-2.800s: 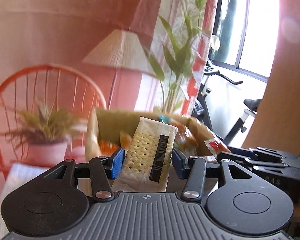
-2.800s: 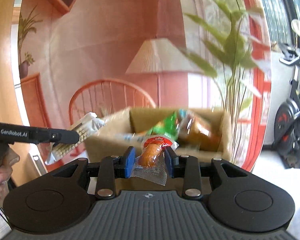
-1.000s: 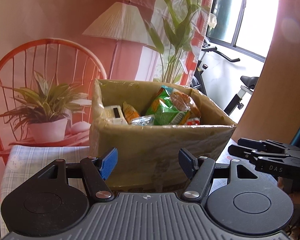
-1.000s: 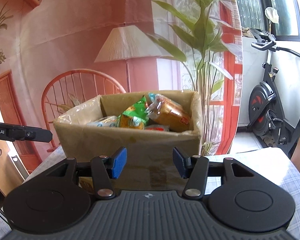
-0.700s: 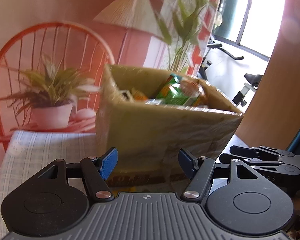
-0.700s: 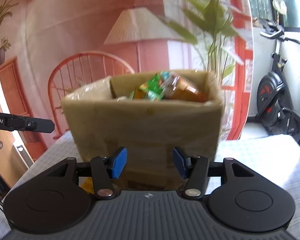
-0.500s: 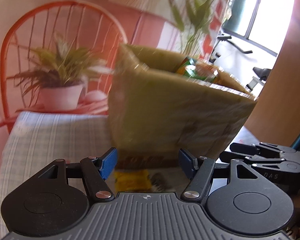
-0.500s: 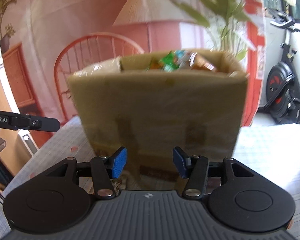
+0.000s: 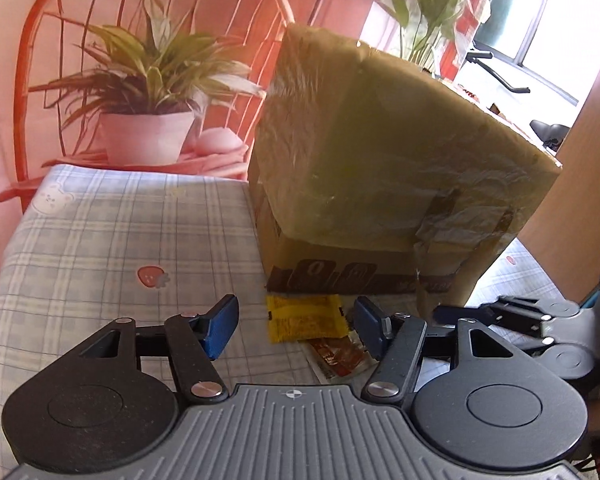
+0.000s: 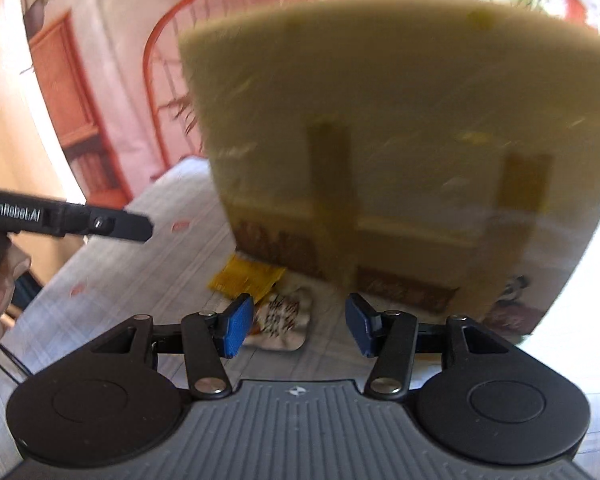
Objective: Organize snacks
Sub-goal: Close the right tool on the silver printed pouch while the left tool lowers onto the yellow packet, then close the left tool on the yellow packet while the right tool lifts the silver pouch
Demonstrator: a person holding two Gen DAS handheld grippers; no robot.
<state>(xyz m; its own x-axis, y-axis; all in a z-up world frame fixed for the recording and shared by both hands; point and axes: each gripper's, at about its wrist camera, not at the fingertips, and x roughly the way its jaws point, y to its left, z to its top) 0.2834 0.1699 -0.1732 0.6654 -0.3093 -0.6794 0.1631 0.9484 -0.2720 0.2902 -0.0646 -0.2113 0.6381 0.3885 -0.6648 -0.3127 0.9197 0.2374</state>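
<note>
At the cardboard box's (image 9: 380,168) foot on the surface (image 9: 112,236): yellow snack packet (image 9: 306,317), touching it. Left hand-held gripper (image 9: 296,322) closing, empty; right hand-held gripper (image 10: 298,326) part-open, empty. Straddle one packet squarely before pinching.

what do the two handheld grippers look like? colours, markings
Both match: the left gripper and right gripper have a black body, ribbed grey top plate, round black side housings, silver pivot screws and blue pads. White "GenRobot.AI" lettering runs along the left one's finger, seen from the right wrist.
</note>
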